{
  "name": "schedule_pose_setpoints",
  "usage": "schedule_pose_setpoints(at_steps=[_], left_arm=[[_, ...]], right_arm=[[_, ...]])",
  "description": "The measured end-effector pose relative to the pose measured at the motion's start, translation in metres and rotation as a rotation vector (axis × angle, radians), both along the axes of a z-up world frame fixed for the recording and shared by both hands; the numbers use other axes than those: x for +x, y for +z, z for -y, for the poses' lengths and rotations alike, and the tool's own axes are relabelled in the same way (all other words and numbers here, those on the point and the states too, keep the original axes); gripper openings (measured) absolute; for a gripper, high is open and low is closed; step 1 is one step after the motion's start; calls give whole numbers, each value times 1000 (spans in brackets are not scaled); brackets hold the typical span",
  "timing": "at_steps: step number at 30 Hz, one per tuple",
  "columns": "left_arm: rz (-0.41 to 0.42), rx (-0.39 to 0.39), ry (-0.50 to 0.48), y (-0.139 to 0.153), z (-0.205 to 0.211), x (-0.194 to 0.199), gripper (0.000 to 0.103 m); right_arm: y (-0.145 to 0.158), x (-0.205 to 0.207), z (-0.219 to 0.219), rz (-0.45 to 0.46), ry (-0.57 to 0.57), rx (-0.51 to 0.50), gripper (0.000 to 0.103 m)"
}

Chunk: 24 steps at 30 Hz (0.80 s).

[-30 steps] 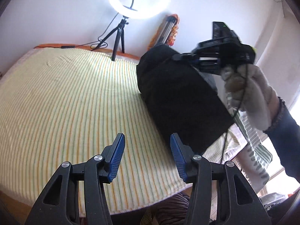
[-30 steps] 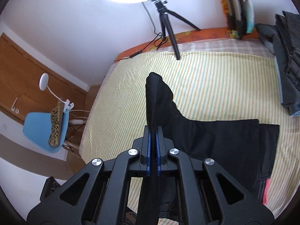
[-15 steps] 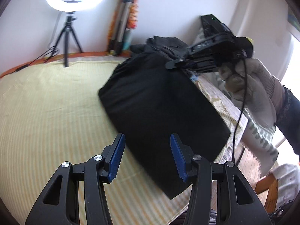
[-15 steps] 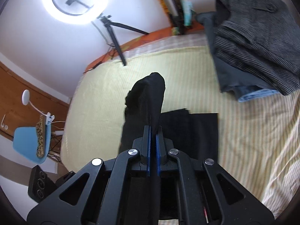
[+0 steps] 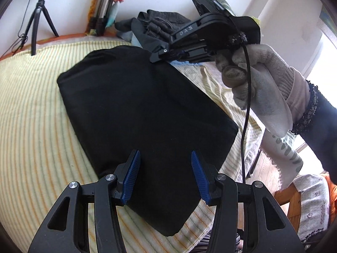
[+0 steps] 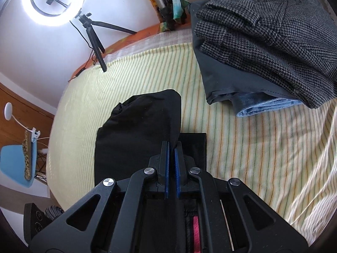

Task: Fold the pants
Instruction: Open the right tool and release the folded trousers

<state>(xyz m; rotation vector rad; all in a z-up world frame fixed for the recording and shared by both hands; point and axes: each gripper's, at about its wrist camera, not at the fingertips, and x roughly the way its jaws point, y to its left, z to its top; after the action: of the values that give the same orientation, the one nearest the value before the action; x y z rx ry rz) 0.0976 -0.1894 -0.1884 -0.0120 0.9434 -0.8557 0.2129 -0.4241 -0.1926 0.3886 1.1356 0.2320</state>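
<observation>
The black pants [image 5: 143, 113] lie folded on the striped bed sheet [image 5: 35, 109]. My left gripper [image 5: 165, 172] is open and empty, hovering over the near end of the pants. My right gripper [image 6: 172, 149] is shut on a fold of the black pants [image 6: 139, 126] and holds it over the layer below. In the left wrist view the right gripper [image 5: 155, 58] shows at the far right edge of the pants, held by a gloved hand [image 5: 259, 78].
A stack of folded clothes [image 6: 263, 31], grey tweed on top and blue denim below, sits on the bed to the right. A ring light on a tripod [image 6: 56, 0] stands at the bed's far edge. A blue chair [image 6: 16, 164] is beyond the left edge.
My right gripper has carried the pants fold across and lower toward the bed, nearer the clothes stack. My left gripper has swung over the near end of the pants, still open.
</observation>
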Motion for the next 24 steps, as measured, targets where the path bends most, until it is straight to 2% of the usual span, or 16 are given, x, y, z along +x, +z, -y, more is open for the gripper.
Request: schedule_pose_setpoints(at_steps=[6,12,15,17,18,24], left_arm=[[67,70,-62,-5,23,-15,49],[70,72,-56,-5,30,-17,49],[74,72,-65,0,30,-20,49],[54,55,-66,4,26,-20,49],[40,44,-60,7,22,-19,49],[3,-41,-10,30,-8,-13,52]], right_arm=[[-15,1,1,-12,0,-33,5],[-15,-4,8,13,-3,-20,7],[-10,-14,15,16,-1,17,30],[-7,-27,18,34,19,12,64],[-6,-34,20,37,22,11,68],[-11,-68,17,27,121,56,68]])
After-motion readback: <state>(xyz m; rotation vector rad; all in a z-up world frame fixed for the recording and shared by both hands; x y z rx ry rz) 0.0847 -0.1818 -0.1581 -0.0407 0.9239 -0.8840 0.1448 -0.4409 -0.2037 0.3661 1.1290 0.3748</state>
